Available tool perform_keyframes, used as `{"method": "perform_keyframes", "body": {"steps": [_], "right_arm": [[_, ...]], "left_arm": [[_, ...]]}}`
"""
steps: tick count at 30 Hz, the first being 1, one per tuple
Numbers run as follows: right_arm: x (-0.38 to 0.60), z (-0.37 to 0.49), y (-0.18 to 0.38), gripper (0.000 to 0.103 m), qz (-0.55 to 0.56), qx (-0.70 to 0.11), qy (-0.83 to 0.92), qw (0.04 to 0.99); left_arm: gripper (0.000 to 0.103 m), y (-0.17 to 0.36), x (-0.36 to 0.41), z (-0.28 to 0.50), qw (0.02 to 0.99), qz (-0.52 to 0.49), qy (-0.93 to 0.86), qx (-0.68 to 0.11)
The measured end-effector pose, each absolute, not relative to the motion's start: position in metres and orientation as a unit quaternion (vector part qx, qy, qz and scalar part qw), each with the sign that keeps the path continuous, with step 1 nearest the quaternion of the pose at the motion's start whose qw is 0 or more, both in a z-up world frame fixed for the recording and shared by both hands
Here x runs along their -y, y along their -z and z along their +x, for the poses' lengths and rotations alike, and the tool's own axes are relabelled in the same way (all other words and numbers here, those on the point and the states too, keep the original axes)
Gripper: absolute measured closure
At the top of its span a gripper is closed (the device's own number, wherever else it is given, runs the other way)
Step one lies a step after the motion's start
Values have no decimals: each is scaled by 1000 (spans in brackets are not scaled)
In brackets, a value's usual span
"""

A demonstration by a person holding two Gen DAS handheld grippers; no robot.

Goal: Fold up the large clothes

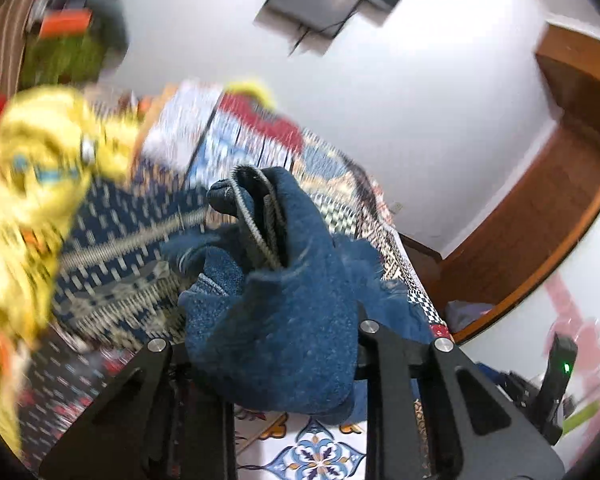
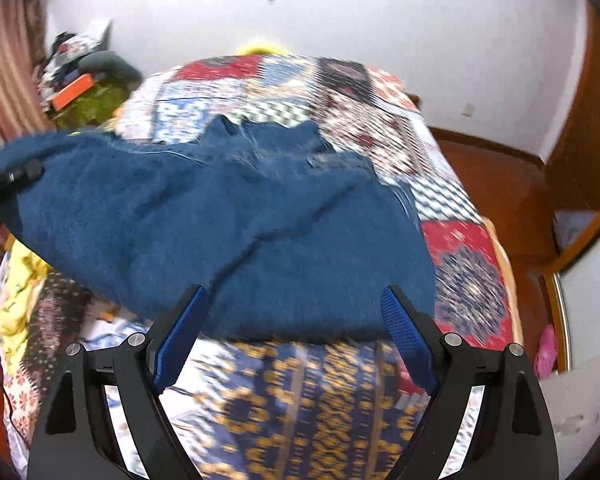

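Note:
A large dark blue fleece garment (image 2: 228, 232) lies spread over the patchwork bed (image 2: 460, 272). My left gripper (image 1: 274, 320) is shut on a bunched part of the blue garment (image 1: 284, 312), which covers its fingertips; a grey corded edge (image 1: 260, 220) shows at the top of the bunch. In the right wrist view my left gripper (image 2: 12, 178) shows at the far left, holding the garment's raised corner. My right gripper (image 2: 296, 300) is open, its blue pads (image 2: 180, 336) on either side of the garment's near edge, not closed on it.
A yellow garment (image 1: 40, 184) lies on the bed to the left, also in the right wrist view (image 2: 20, 292). A cluttered pile (image 2: 80, 84) sits at the back left by a curtain. A wooden floor (image 2: 500, 184) and wooden furniture (image 2: 596, 152) are to the right.

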State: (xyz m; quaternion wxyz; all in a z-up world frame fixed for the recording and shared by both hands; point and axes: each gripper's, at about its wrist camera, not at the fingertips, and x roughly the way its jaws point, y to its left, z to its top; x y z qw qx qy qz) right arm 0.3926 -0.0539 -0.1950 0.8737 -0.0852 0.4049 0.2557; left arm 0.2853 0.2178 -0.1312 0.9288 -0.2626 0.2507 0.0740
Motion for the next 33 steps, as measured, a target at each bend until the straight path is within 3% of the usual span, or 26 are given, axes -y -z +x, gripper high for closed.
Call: {"method": "perform_keyframes", "body": {"steps": [6, 16, 26, 33], "right_arm": [[-16, 385, 200, 17, -102, -412, -324, 846], [-79, 391, 269, 15, -89, -506, -364, 777], [31, 399, 218, 16, -6, -463, -319, 827], [131, 410, 190, 16, 32, -437, -223, 871]], "left_arm": [[80, 107, -231, 248, 945, -206, -101, -232], [80, 147, -247, 267, 924, -199, -146, -290], [80, 120, -148, 333, 947, -133, -65, -285], [80, 149, -28, 404, 932, -102, 66, -341]]}}
